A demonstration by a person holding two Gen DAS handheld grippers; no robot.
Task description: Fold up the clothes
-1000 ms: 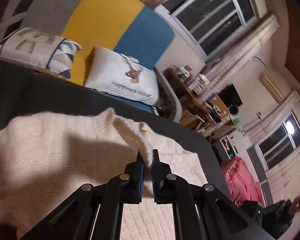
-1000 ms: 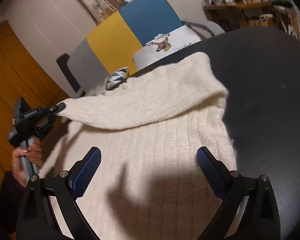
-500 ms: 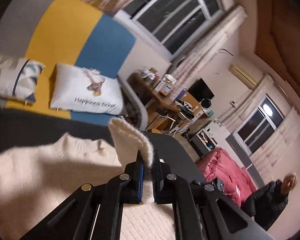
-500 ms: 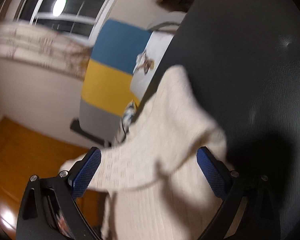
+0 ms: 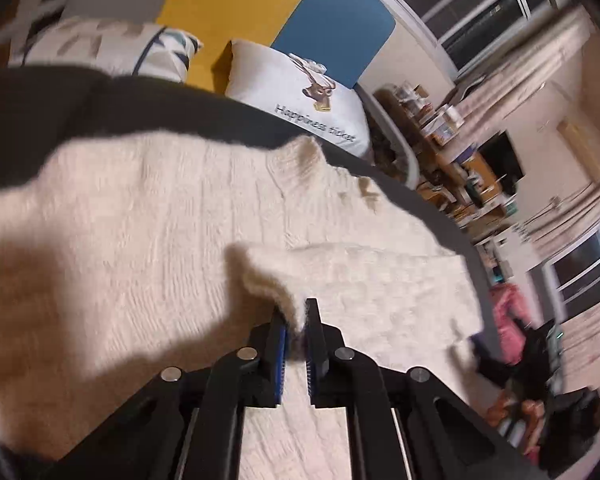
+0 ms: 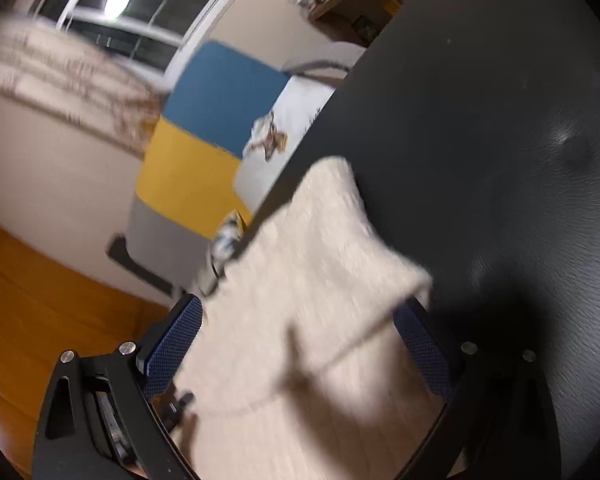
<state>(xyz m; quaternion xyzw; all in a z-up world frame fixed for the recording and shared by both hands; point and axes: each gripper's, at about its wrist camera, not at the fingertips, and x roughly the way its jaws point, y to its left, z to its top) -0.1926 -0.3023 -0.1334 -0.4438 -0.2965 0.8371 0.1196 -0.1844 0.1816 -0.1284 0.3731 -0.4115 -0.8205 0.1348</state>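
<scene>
A cream knit sweater [image 5: 148,216] lies spread on a black round table [image 5: 60,100]. One sleeve is folded across the body, and its cuff [image 5: 272,280] ends between the tips of my left gripper [image 5: 296,312]. The jaws are opening, with the cuff still pinched between the blue pads. In the right wrist view the sweater [image 6: 320,264] runs along the table's [image 6: 500,120] left edge. My right gripper [image 6: 300,344] hovers over it, wide open. Cloth lies below and between its fingers [image 6: 172,344], and nothing is gripped.
Behind the table stand a grey, yellow and blue sofa [image 5: 228,4] and two white printed cushions [image 5: 300,92]. A cluttered desk [image 5: 440,132] and curtained windows are at the right. A seated person [image 5: 560,412] in dark clothes is at the far right, beside a pink heap [image 5: 508,320].
My left gripper lifted the sleeve cuff, then carried it down onto the sweater's body. The right gripper rolled and shifted sideways over the sweater, staying open.
</scene>
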